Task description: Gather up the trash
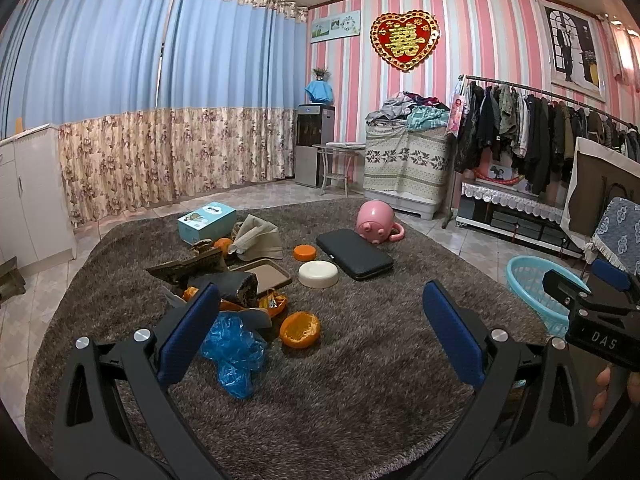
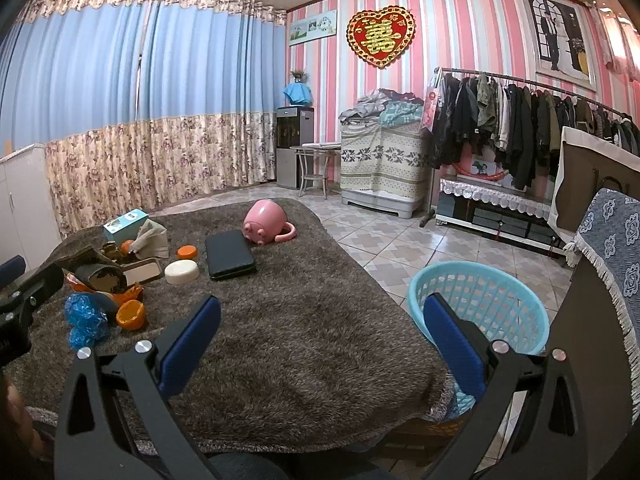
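A heap of trash lies on the shaggy brown rug [image 1: 360,360]: a crumpled blue plastic bag [image 1: 234,354], an orange peel half [image 1: 300,330], orange wrappers [image 1: 274,304] and torn brown cardboard [image 1: 188,268]. The same blue bag [image 2: 84,320] and peel [image 2: 131,314] show in the right wrist view. My left gripper [image 1: 320,336] is open and empty, just short of the blue bag. My right gripper [image 2: 322,348] is open and empty over the bare rug [image 2: 300,320], beside a light blue basket [image 2: 480,300]. The basket also shows in the left wrist view [image 1: 532,280].
A black case [image 1: 354,254], white round dish [image 1: 319,274], orange lid [image 1: 305,253], pink pig toy [image 1: 376,222], blue box [image 1: 206,222] and beige cloth [image 1: 256,240] lie on the rug. A clothes rack [image 1: 540,136] and covered chair [image 2: 608,248] stand at the right.
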`<state>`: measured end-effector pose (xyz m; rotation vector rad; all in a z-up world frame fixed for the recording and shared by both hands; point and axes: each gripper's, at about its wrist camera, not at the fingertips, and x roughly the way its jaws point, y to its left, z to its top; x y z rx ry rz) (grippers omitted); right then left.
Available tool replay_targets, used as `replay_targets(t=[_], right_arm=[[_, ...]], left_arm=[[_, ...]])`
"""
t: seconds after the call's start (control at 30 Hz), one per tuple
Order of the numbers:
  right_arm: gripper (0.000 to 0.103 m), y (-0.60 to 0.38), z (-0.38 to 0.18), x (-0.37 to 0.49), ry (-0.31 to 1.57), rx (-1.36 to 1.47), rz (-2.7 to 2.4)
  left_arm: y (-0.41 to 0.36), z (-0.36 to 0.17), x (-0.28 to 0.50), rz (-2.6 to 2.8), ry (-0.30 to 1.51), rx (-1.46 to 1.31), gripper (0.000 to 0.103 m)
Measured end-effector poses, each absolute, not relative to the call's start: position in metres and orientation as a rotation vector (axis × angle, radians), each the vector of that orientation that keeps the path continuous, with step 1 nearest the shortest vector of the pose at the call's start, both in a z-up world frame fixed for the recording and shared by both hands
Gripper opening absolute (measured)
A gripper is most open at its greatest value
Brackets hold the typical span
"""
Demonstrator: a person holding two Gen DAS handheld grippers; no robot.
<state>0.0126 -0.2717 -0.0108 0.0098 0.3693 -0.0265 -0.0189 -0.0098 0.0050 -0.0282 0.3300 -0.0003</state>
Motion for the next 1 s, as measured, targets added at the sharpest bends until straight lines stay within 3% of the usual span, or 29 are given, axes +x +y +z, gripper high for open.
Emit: replay_targets(t=[0.4, 1.0], right_arm=[[0.099, -0.270, -0.016, 0.016, 0.380, 0.010, -0.028], [0.099, -0.273, -0.016, 0.032, 0.382, 0.007, -0.014]], left_arm=[[0.004, -0.018, 0.001, 0.014, 0.355, -0.034, 0.098], [0.024, -0.009, 0.013, 0.065, 0.373, -0.041, 0.098]])
